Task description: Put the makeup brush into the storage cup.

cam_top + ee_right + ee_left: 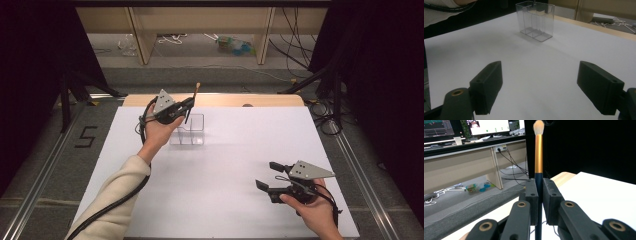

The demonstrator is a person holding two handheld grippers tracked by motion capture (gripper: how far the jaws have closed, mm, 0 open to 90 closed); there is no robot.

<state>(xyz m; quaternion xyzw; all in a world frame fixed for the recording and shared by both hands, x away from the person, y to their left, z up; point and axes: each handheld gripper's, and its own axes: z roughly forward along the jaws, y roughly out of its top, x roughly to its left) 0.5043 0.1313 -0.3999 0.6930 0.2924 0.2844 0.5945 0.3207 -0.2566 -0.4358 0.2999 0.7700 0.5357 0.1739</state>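
— What have you got in hand right now?

— My left gripper [186, 106] is clamped on a slim makeup brush with a dark blue handle, a gold ferrule and a pale bristle tuft [538, 157]. The fingers [532, 200] pinch the dark handle just below the gold band, and the brush stands nearly upright, tuft on top. I'm holding it in the air above the clear plastic organiser box with narrow compartments [187, 130], which sits on the far left part of the white worktop [230, 190].

— And the other hand?

— My right gripper [268, 176] rests low over the near right of the worktop, well apart from the box, its fingers [487, 86] spread wide with nothing between them.

— So how do you do this step well?

— I judge the job is to drop the brush into one compartment, handle end first. The openings are narrow and the walls see-through, so I'd line the bottom tip up over one slot before lowering, keep the brush vertical, and go down slowly. I'd let go only once the handle is well inside, otherwise it may catch a divider, tip the light box or topple out.

— Would the free hand help?

— It could steady the box if it starts to slide.
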